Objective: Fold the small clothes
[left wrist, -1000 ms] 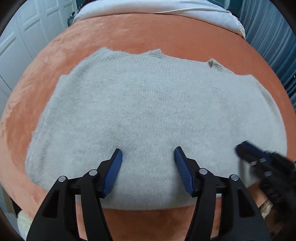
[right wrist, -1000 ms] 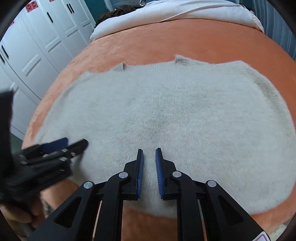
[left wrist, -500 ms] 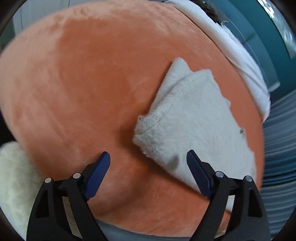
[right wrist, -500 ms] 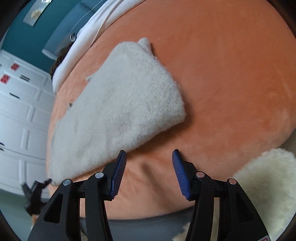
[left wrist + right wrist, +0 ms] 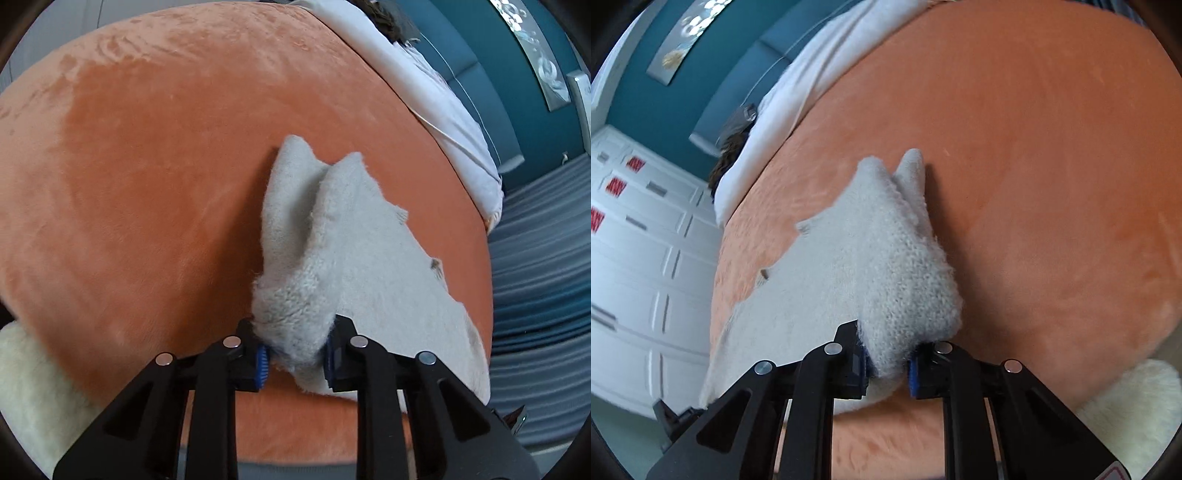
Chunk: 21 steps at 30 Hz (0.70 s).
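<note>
A light grey knitted sweater (image 5: 369, 266) lies spread on an orange plush bedcover (image 5: 147, 184). My left gripper (image 5: 295, 360) is shut on the sweater's near left corner, which bunches up between the blue pads. In the right wrist view, my right gripper (image 5: 886, 367) is shut on the sweater's (image 5: 831, 280) near right corner, which is lifted and folded into a ridge. The left gripper's tip shows at the lower left of the right wrist view (image 5: 670, 421).
The orange bedcover (image 5: 1052, 184) stretches wide on both sides of the sweater. A white sheet (image 5: 424, 92) lies at the far edge. A cream fleecy rug (image 5: 1126, 413) shows below the bed edge. White wardrobe doors (image 5: 635, 258) stand to the left.
Both grippers swung out to the sweater's near corners, then moved in and closed on them. The corners are now lifted and bunched.
</note>
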Each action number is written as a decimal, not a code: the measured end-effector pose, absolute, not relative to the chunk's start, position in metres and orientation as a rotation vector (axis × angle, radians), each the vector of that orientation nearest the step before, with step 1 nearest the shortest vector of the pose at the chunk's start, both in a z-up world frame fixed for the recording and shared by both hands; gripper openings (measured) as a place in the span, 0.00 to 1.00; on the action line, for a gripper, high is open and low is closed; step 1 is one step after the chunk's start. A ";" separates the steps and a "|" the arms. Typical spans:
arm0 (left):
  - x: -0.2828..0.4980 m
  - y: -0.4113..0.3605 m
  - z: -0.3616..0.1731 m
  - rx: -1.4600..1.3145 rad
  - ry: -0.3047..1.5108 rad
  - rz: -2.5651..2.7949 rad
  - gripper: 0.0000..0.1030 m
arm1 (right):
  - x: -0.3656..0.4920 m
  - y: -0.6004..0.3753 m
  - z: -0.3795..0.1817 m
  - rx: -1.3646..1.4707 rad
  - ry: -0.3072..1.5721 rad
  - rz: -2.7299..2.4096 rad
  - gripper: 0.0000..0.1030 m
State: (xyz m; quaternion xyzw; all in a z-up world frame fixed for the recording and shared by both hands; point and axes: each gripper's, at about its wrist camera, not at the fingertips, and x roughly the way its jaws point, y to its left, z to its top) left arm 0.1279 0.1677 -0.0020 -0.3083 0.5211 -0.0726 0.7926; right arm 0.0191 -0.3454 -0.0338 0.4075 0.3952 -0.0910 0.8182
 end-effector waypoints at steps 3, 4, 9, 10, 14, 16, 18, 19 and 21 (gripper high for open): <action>0.092 0.173 0.002 -0.615 1.166 -0.173 0.20 | -0.014 -0.340 -0.025 0.796 0.892 -0.198 0.14; 0.078 0.177 -0.004 -0.609 1.189 -0.174 0.21 | -0.028 -0.336 -0.030 0.753 0.929 -0.205 0.14; 0.047 0.175 -0.041 -0.538 1.279 -0.119 0.28 | -0.057 -0.332 -0.074 0.731 1.086 -0.242 0.19; 0.046 0.176 -0.036 -0.527 1.269 -0.103 0.32 | -0.061 -0.335 -0.071 0.736 1.074 -0.251 0.20; 0.046 0.180 0.018 -0.322 1.105 0.014 0.51 | -0.075 -0.351 -0.035 0.671 0.977 -0.319 0.33; 0.055 0.183 0.047 -0.249 0.986 0.043 0.77 | -0.070 -0.355 -0.011 0.557 0.911 -0.372 0.42; 0.077 0.175 0.064 -0.222 0.928 0.011 0.79 | -0.055 -0.361 0.003 0.514 0.866 -0.361 0.49; 0.092 0.169 0.067 -0.218 0.923 -0.012 0.81 | -0.042 -0.363 0.007 0.511 0.853 -0.341 0.49; 0.125 0.154 0.059 -0.224 0.941 -0.047 0.81 | -0.009 -0.360 0.008 0.483 0.841 -0.292 0.52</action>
